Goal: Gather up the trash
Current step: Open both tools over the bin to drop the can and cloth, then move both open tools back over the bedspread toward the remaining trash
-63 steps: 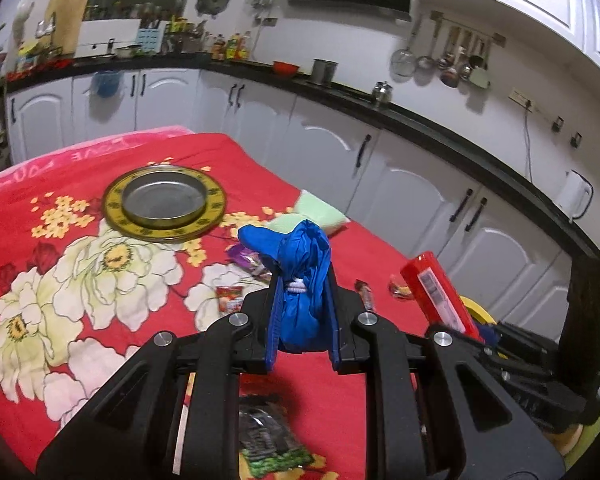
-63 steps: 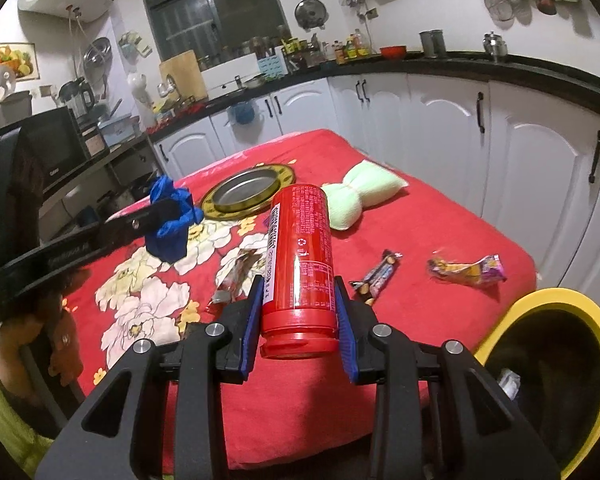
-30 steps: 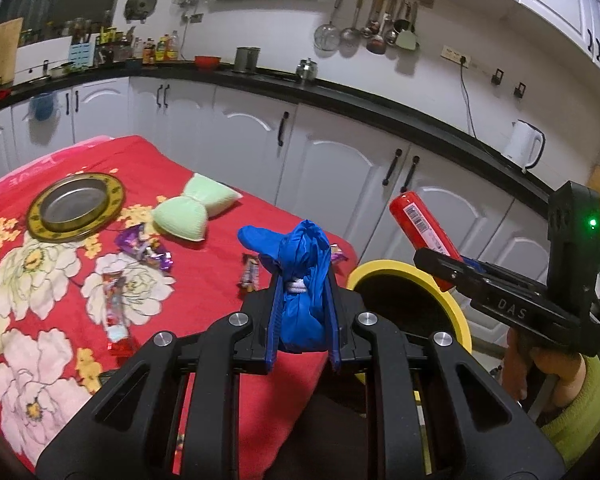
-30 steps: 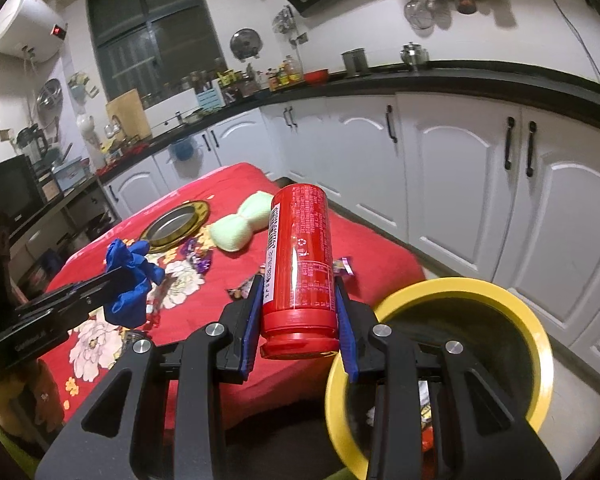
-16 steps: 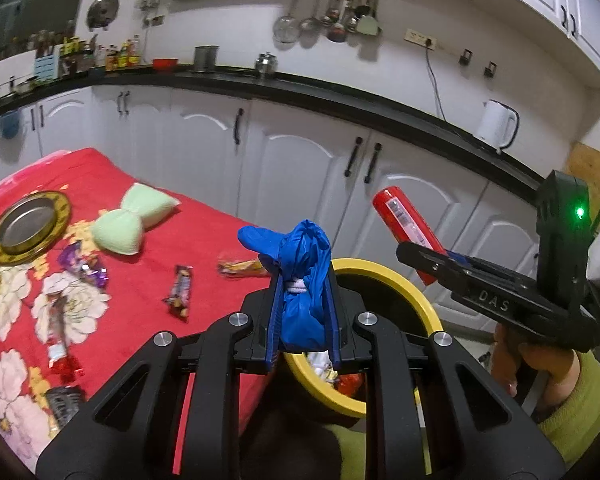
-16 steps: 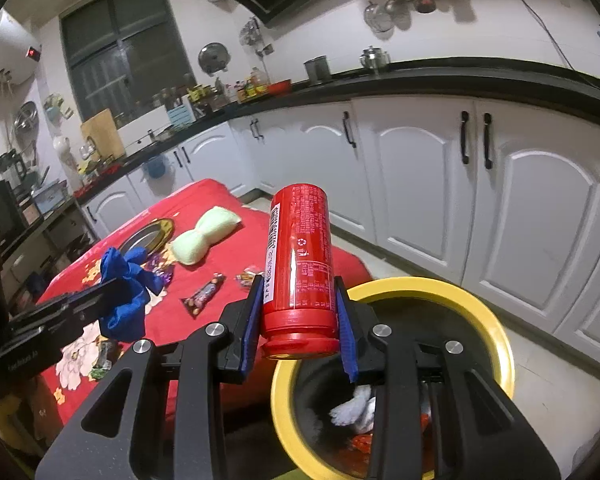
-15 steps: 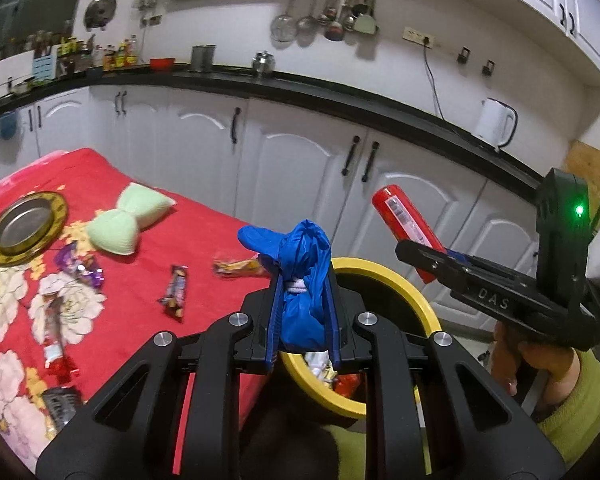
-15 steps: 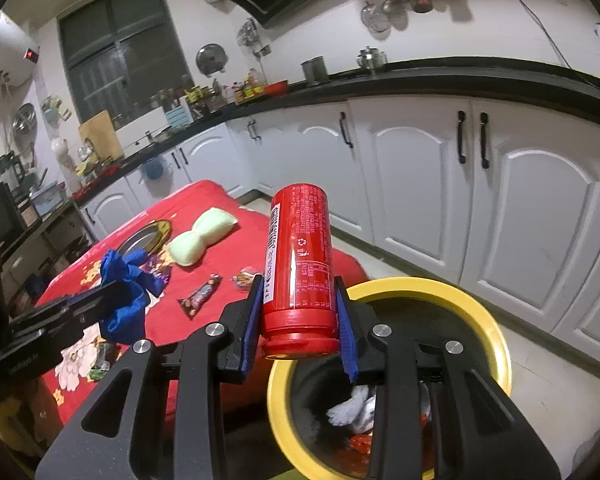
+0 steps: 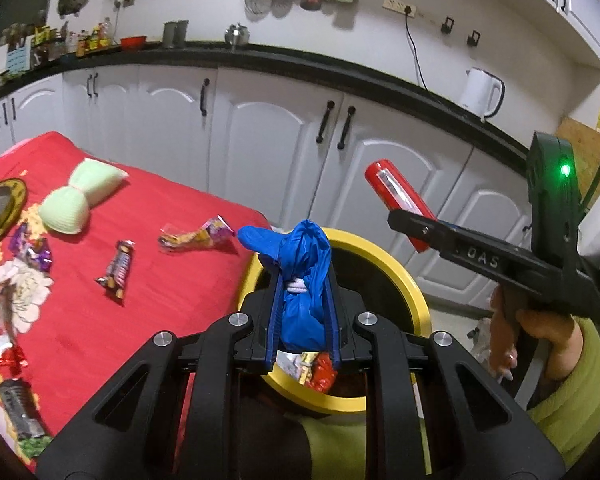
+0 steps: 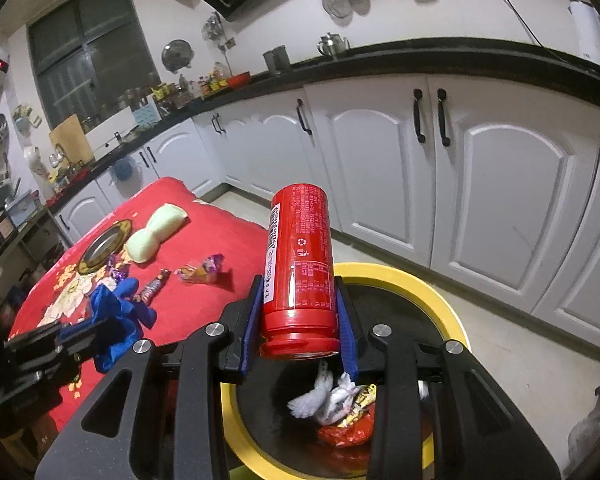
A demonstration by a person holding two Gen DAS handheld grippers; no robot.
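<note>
Both grippers have swung off the red-clothed counter (image 9: 148,280) and now hang at the yellow-rimmed bin (image 10: 436,300), which was out at the side of both views a moment ago. The left gripper (image 9: 303,296) pinches a crumpled blue bag (image 9: 304,276) over the bin's near rim. The right gripper (image 10: 299,312) clamps a red can (image 10: 300,264), upright between the pads and above the bin's mouth.

The step in hand looks like the drop: both pieces carried, neither let go. Next, each gripper needs to spread while its load sits clear inside the rim; the bag, hanging close to the rim on the counter side, may want a little more reach first.

The bin already holds a white crumpled tissue (image 10: 324,400) and red and yellow wrappers (image 10: 348,428). More wrappers (image 9: 118,268) lie near the counter's corner beside the bin.
</note>
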